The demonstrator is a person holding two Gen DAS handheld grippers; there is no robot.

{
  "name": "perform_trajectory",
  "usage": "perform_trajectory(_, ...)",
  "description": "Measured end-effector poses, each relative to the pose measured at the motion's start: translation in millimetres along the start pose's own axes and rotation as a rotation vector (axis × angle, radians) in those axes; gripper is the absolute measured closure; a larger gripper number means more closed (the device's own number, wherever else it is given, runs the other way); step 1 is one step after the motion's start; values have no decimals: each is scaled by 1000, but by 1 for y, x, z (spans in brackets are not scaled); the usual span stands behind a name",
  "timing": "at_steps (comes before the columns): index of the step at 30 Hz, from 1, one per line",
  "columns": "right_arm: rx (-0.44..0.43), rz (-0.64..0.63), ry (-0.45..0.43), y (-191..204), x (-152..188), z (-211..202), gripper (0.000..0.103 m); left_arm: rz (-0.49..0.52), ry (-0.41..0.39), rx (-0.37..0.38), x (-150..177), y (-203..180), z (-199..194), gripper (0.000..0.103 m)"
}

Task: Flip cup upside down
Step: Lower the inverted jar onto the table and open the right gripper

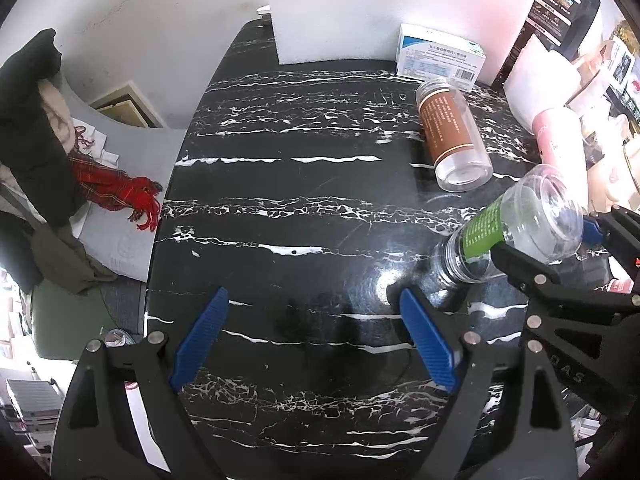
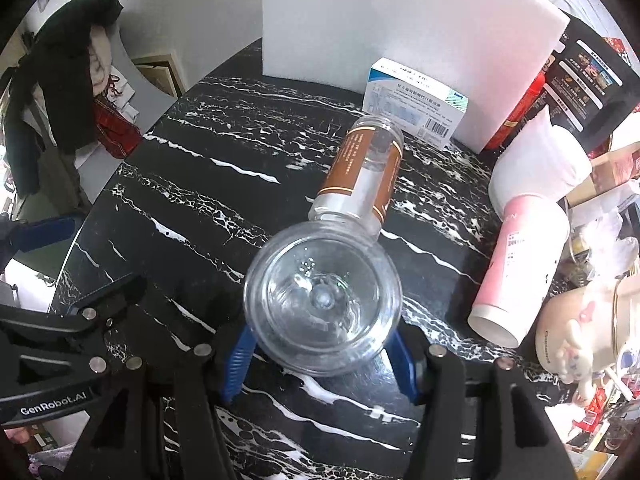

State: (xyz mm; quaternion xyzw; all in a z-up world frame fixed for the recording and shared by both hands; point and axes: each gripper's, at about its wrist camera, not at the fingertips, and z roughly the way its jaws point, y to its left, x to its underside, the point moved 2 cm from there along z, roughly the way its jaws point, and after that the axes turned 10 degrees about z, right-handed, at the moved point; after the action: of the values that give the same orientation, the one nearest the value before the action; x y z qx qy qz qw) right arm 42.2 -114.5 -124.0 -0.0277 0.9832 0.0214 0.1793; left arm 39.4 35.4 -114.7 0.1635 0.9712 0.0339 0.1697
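A clear plastic cup with a green label [image 1: 520,228] is held tilted above the black marble table [image 1: 280,220], its mouth pointing down-left toward the tabletop. My right gripper [image 2: 320,344] is shut on this cup [image 2: 324,300]; in the right wrist view I look at its round base. The right gripper also shows in the left wrist view [image 1: 556,244] at the right edge. My left gripper [image 1: 316,336] is open and empty, low over the table's near side, left of the cup.
A clear jar with a brown label [image 1: 452,136] lies on its side behind the cup. A white and blue box [image 1: 440,56] stands at the back by a white foam board [image 2: 400,40]. A pink tube [image 2: 520,264] and clutter fill the right side.
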Motion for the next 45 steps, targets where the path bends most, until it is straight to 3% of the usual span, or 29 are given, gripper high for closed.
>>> perform_trajectory(3, 3, -1, -6, 1, 1, 1, 41, -1, -1, -1, 0, 0, 0, 16)
perform_trajectory(6, 10, 16, -11, -1, 1, 2, 24, -8, -3, -5, 0, 3, -2, 16)
perform_trajectory(7, 10, 26, -13, -3, 1, 2, 23, -12, -2, -4, 0, 5, -3, 16)
perform_trajectory(19, -11, 53, -89, -8, 0, -20, 23, -22, -24, -11, -2, 10, -20, 16)
perform_trajectory(45, -16, 204, -259, -48, 7, -137, 23, 95, -132, 1, -20, -21, -102, 16)
